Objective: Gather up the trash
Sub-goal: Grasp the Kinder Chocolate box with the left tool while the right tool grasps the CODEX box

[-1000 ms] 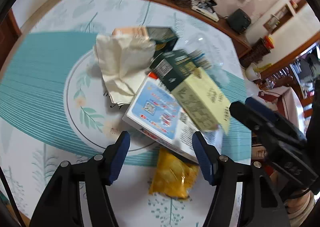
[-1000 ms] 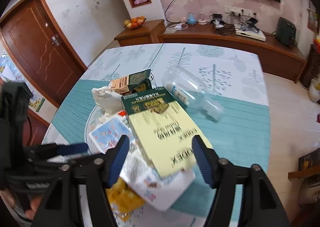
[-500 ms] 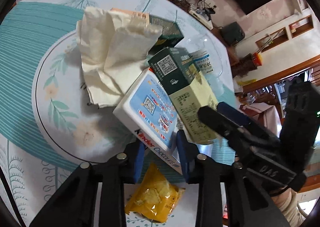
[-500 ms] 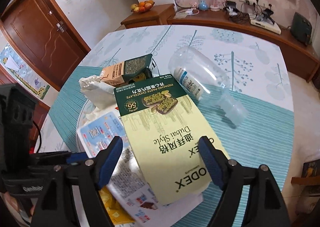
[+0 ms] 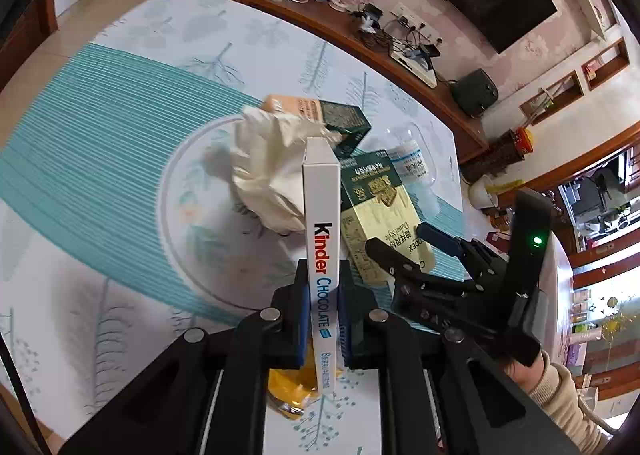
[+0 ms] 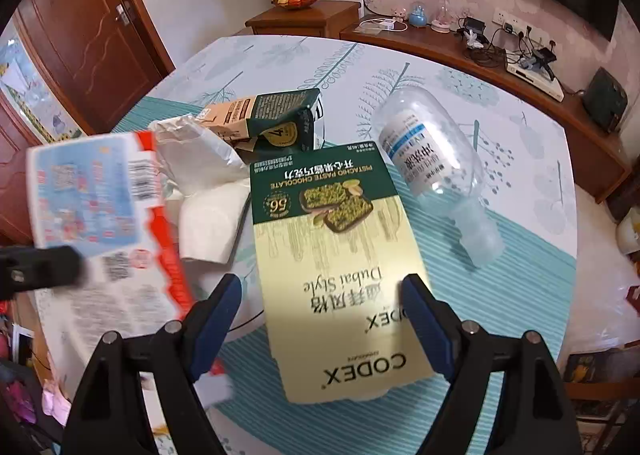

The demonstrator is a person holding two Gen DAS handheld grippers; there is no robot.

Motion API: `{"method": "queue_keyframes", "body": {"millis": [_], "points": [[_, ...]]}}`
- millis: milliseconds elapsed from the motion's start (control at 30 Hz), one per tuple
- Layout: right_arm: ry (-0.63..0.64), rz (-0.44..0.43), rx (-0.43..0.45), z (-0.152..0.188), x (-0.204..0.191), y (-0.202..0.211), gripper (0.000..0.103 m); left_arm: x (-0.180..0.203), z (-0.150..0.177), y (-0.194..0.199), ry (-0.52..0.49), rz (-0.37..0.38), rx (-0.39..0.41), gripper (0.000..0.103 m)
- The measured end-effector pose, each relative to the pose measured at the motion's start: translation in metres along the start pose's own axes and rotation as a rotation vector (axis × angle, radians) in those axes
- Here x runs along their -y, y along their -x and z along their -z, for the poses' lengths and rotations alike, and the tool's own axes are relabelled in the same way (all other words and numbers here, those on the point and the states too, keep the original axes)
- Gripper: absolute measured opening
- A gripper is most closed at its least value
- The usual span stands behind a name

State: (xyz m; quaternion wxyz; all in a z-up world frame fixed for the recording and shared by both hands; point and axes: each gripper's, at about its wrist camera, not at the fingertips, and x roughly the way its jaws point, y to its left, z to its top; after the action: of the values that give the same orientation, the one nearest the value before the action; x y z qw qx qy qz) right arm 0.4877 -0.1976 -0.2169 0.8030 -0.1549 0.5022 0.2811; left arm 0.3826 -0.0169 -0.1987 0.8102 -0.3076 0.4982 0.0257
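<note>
My left gripper (image 5: 322, 319) is shut on the white Kinder chocolate box (image 5: 321, 231), held on edge above the table; the box shows blurred at the left of the right wrist view (image 6: 100, 223). My right gripper (image 6: 322, 319) is open, its fingers on either side of the green and cream Codex chocolate box (image 6: 340, 275), which lies flat; the box also shows in the left wrist view (image 5: 380, 211). A crumpled white tissue (image 5: 272, 171), a green and tan carton (image 6: 272, 119), a clear plastic bottle (image 6: 436, 171) and a yellow wrapper (image 5: 292, 391) lie on the table.
The round table has a teal and white leaf-print cloth (image 6: 500, 295). A wooden sideboard (image 6: 540, 95) with cables and devices runs behind it. A brown door (image 6: 88, 43) is at the left.
My left gripper closed on the Kinder box and lifted it from flat to on edge. My right gripper moved in around the Codex box.
</note>
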Motion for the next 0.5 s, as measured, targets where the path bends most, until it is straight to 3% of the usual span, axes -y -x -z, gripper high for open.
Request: {"method": "queue_keyframes", "body": {"millis": [367, 500], "points": [[0.083, 0.100, -0.031, -0.018, -0.005, -0.016, 0.088, -0.029, 0.007, 0.034, 0.066, 0.011, 0.027, 0.010], [0.055, 0.072, -0.051, -0.024, 0.002, -0.017, 0.091, -0.027, 0.006, 0.040, 0.061, 0.015, 0.036, 0.010]]}}
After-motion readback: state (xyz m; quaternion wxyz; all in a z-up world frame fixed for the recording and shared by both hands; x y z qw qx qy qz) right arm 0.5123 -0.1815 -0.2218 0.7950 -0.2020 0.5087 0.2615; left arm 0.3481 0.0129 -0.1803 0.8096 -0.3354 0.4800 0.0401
